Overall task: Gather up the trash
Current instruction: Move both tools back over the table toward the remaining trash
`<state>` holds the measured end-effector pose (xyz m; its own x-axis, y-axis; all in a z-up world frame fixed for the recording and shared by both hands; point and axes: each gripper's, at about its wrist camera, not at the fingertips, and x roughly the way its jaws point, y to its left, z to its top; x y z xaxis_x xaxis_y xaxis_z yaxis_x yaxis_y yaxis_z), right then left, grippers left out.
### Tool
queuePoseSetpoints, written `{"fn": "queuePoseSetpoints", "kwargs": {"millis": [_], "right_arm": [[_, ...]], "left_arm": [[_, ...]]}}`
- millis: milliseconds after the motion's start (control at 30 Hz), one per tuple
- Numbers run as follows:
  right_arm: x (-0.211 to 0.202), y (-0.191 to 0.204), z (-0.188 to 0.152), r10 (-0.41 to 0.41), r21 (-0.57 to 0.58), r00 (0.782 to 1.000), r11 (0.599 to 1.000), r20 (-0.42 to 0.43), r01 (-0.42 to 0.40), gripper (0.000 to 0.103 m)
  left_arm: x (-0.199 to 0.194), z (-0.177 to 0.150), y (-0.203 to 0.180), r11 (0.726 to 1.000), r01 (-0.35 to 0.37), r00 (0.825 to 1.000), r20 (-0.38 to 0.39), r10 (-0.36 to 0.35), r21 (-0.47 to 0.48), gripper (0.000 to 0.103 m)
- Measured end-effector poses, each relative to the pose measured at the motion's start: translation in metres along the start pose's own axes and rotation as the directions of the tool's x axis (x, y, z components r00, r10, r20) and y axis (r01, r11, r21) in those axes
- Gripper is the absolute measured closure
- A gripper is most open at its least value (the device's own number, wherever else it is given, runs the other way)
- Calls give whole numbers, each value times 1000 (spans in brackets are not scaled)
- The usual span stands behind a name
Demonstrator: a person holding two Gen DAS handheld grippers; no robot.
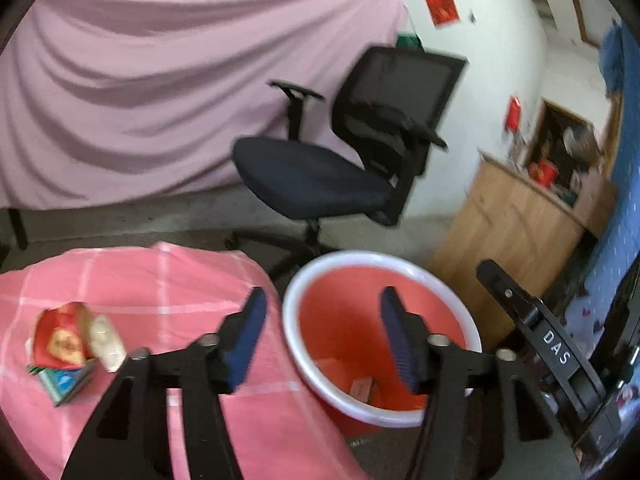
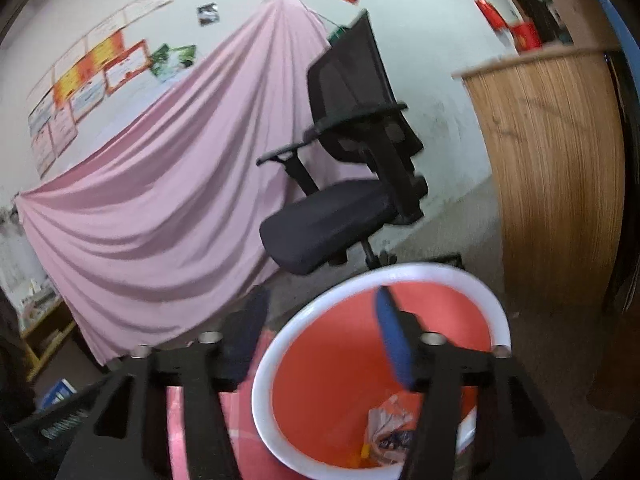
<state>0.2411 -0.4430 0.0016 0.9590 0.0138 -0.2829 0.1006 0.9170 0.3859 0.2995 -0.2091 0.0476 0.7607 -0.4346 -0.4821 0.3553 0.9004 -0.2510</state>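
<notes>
**Both grippers open over the red bin beside the pink-covered table**

The left gripper (image 1: 322, 334) hung with its jaws apart and nothing between its blue pads, one finger over the checked pink tablecloth (image 1: 168, 280) and the other over the mouth of the red bin (image 1: 348, 312). The right gripper (image 2: 320, 336) also stood with its jaws apart and empty above the same bin (image 2: 332, 344), and its black body (image 1: 556, 348) showed at the right edge of the left wrist view.

The bin had a white rim and stood on the floor, touching or just beside the right edge of the table. At its bottom lay a crumpled wrapper (image 2: 390, 426) and a small pinkish box (image 1: 362, 388).

Near the left edge of the table three pieces of trash lay bunched together: a crumpled red and yellow packet (image 1: 60, 338), a pale wrapper (image 1: 106, 342) touching its right side, and a small blue-green carton (image 1: 64, 382) partly under them.

Behind the table a black mesh office chair (image 1: 340, 160) stood on the grey concrete floor (image 1: 120, 220). A pink sheet (image 1: 160, 80) draped the back wall, with posters (image 2: 88, 76) pinned to the white wall above it in the right wrist view. A wooden cabinet (image 1: 508, 224) stood at the right, carrying small cluttered items too blurred to tell.
</notes>
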Motion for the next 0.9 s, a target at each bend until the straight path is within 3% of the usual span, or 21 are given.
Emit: {"fn": "queuePoseSetpoints", "kwargs": {"millis": [67, 167, 200, 233, 533, 733, 900], "right_arm": [[-4, 9, 0, 9, -29, 1000, 1000, 30, -8, 26], [-10, 25, -2, 39, -78, 996, 996, 77, -33, 13], [-11, 31, -2, 49, -90, 995, 995, 91, -41, 6], [-14, 36, -3, 62, -102, 992, 993, 109, -51, 0], [-28, 93, -9, 211, -226, 959, 960, 191, -166, 0], [-36, 127, -20, 320, -299, 926, 920, 201, -253, 0], [-40, 155, -34, 382, -391, 906, 874, 184, -289, 0]], "left_arm": [[-14, 2, 11, 999, -31, 999, 41, 32, -18, 40], [-38, 5, 27, 995, -98, 989, 109, 101, -34, 6], [-47, 4, 31, 991, -125, 981, 143, 130, -41, 2], [-59, 4, 37, 987, -154, 969, 189, 161, -52, 2], [-121, -13, 70, 947, -318, 892, 323, 315, -45, 2], [-145, -32, 97, 914, -399, 853, 338, 398, -68, 2], [-154, -49, 122, 890, -445, 837, 310, 452, -97, 2]]}}
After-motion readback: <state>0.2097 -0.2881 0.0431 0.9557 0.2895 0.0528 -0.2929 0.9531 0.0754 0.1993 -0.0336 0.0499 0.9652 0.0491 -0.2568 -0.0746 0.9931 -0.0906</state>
